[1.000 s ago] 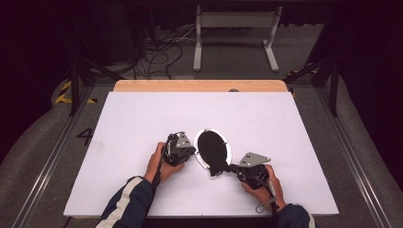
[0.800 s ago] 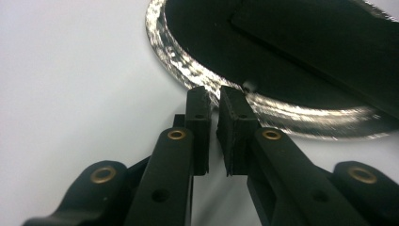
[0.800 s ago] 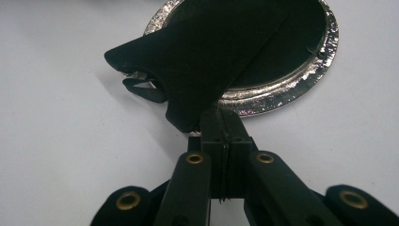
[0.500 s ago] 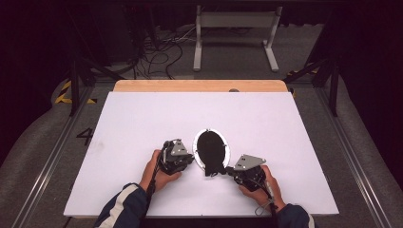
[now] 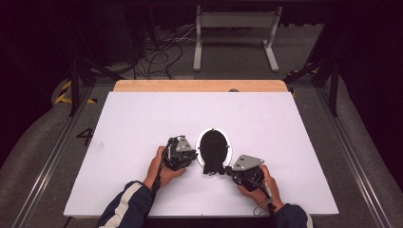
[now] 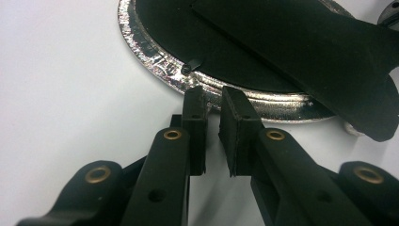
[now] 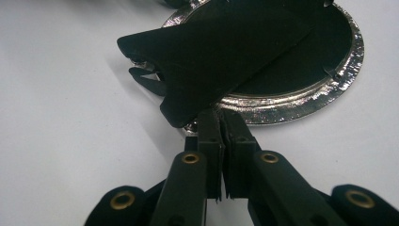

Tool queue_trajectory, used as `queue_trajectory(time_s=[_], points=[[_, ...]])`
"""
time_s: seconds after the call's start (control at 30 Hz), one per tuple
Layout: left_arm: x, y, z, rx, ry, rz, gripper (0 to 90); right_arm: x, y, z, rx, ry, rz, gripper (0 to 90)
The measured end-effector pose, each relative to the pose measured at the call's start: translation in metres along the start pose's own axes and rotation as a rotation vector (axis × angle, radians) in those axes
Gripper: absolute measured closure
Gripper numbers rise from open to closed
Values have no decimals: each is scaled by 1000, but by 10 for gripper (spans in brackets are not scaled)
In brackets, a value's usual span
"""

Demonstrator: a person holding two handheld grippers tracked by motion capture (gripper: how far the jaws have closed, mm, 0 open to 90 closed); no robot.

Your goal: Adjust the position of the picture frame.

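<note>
lying near the front middle of the white table (image 5: 142,118): oval silver-rimmed picture frame, face down, black back and stand up (image 5: 214,147). left gripper (image 6: 212,101) at its rim, just been opening, narrow gap, nothing between. right gripper (image 7: 221,117) pressed shut at the lower rim. wide bare tabletop all around.

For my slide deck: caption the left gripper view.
Left claw, slightly parted, touching the silver rim of an oval frame with its black back facing up.

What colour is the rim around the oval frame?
Shiny silver, around a black back. The oval frame's rim shows best in the left gripper view.
</note>
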State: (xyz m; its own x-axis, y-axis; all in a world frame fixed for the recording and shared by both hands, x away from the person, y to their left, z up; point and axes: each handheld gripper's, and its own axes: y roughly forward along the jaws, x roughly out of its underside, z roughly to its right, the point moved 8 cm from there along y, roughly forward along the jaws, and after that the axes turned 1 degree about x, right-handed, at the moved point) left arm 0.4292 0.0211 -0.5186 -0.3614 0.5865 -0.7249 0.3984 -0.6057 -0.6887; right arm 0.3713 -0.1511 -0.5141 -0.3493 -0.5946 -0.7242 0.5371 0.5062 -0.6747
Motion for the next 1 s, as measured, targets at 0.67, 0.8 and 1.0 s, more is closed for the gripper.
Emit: queue_trajectory(time_s=[0.67,0.8,1.0], points=[[-5,4,-3,-25,12,-5,767,0,0,1,-18,-8,10,872],[-3,-2,-3,-17,4,-2,756,0,0,1,-19,-13,10,872],[5,-24,-3,-6,31,24,716,1,0,1,-24,-4,11,866]])
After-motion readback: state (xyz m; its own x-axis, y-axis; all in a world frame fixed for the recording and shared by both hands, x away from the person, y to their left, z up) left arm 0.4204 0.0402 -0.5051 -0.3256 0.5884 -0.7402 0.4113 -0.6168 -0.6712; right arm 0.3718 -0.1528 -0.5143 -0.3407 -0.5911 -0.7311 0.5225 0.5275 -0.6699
